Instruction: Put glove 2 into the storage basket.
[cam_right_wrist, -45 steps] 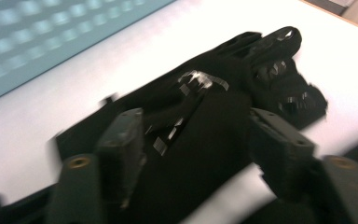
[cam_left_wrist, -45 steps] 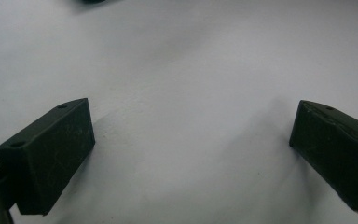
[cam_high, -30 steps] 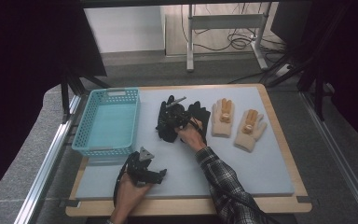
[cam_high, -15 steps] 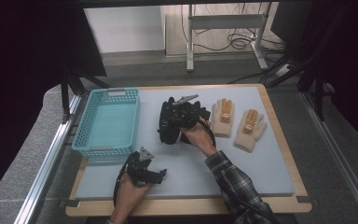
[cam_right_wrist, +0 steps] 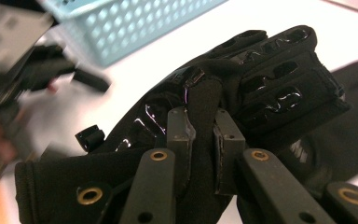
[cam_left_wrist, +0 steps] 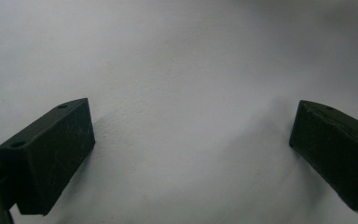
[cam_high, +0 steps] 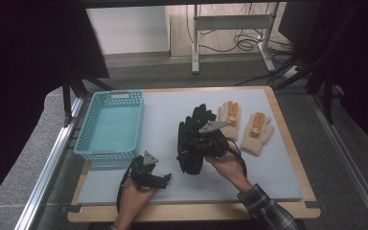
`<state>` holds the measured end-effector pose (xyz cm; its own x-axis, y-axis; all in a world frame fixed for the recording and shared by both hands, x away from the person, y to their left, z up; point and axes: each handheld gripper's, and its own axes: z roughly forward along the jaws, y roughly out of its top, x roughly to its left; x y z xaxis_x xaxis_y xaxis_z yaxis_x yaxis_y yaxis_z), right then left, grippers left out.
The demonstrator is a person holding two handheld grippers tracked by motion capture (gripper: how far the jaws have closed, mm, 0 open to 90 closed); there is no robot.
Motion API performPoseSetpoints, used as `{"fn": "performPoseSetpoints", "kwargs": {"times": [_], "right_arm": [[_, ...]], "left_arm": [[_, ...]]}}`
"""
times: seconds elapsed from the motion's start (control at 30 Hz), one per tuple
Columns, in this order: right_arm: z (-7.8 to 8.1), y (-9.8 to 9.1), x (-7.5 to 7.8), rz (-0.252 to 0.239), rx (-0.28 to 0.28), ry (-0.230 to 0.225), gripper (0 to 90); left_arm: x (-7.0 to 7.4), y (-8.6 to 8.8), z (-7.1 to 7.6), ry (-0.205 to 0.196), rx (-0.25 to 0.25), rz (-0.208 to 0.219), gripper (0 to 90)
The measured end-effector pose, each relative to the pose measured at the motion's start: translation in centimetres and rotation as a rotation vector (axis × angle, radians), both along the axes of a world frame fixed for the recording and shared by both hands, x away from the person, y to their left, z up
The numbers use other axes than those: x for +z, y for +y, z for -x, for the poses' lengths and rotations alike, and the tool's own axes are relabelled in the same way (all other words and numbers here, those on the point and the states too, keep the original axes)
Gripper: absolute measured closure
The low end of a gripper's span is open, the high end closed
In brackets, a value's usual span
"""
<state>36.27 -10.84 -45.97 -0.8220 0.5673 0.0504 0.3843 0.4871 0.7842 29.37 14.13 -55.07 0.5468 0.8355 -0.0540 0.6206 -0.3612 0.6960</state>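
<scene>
1. High view: the table (cam_high: 287,187), a pale grey mat on a wooden board, is the widest thing; its wooden rim shows along the near and right edges, and a broad bare strip of mat lies open along the near side and at the near right corner
2. The blue basket (cam_high: 110,125) sits at the table's left edge with nothing in it; open mat lies between its right wall and the gloves
3. A black glove (cam_high: 191,160) is lifted off the mat near the middle of the table, hanging from the right gripper (cam_high: 206,141); in the right gripper view the jaws are clenched on a fold of this glove (cam_right_wrist: 205,112), with the basket (cam_right_wrist: 135,28) beyond
4. A second black glove (cam_high: 200,114) lies flat on the mat behind the lifted one, its fingers pointing to the far edge
5. Two tan gloves (cam_high: 258,134) lie side by side to the right, palms up; whether the nearer one touches the black glove I cannot tell; a narrow strip of mat lies between them and the right rim
6. The left gripper (cam_high: 148,175) rests low by the near edge, just in front of the basket's near corner; in the left gripper view its jaws stand wide apart over bare mat (cam_left_wrist: 191,116), gripping nothing
</scene>
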Motion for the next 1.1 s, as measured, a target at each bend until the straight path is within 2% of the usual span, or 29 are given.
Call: {"fn": "performPoseSetpoints", "kwargs": {"times": [0.03, 0.23, 0.4, 0.5, 0.53, 0.63, 0.7, 0.8, 0.97, 1.1], "right_arm": [[1.0, -0.6, -0.2, 0.005, 0.004, 0.001, 79.1], [4.3, -2.7, -1.6, 0.012, -0.014, 0.022, 78.7], [5.8, -3.5, -3.3, 0.006, -0.034, 0.044, 78.3], [6.1, -3.5, -4.8, 0.028, -0.023, 0.076, 76.8], [6.1, -3.6, -5.0, 0.030, -0.022, 0.081, 75.1], [5.9, -3.6, -5.5, 0.038, -0.012, 0.110, 59.5], [5.9, -3.7, -5.2, 0.036, -0.017, 0.098, 53.0], [5.4, -4.5, -4.3, 0.001, -0.029, 0.093, 45.9], [3.4, -5.5, -3.7, 0.005, -0.066, 0.072, 42.6], [0.4, -6.2, -4.1, 0.005, -0.107, 0.069, 42.6]], "left_arm": [[0.0, 0.0, 0.0, 0.000, 0.000, 0.000, 0.3], [0.0, 0.0, 0.0, 0.000, 0.000, 0.001, 0.3], [0.0, 0.0, 0.0, 0.002, -0.002, -0.001, 0.3], [0.0, 0.0, 0.0, 0.002, -0.001, -0.001, 0.3], [0.0, 0.0, 0.0, 0.002, -0.001, -0.001, 0.3], [0.0, 0.0, 0.0, 0.002, -0.001, 0.000, 0.3], [0.0, 0.0, 0.0, 0.002, -0.001, 0.000, 0.3], [0.0, 0.0, 0.0, 0.002, -0.002, -0.001, 0.3], [0.0, 0.0, 0.0, 0.002, 0.002, 0.003, 0.3], [0.0, 0.0, 0.0, 0.003, -0.001, -0.001, 0.3]]}}
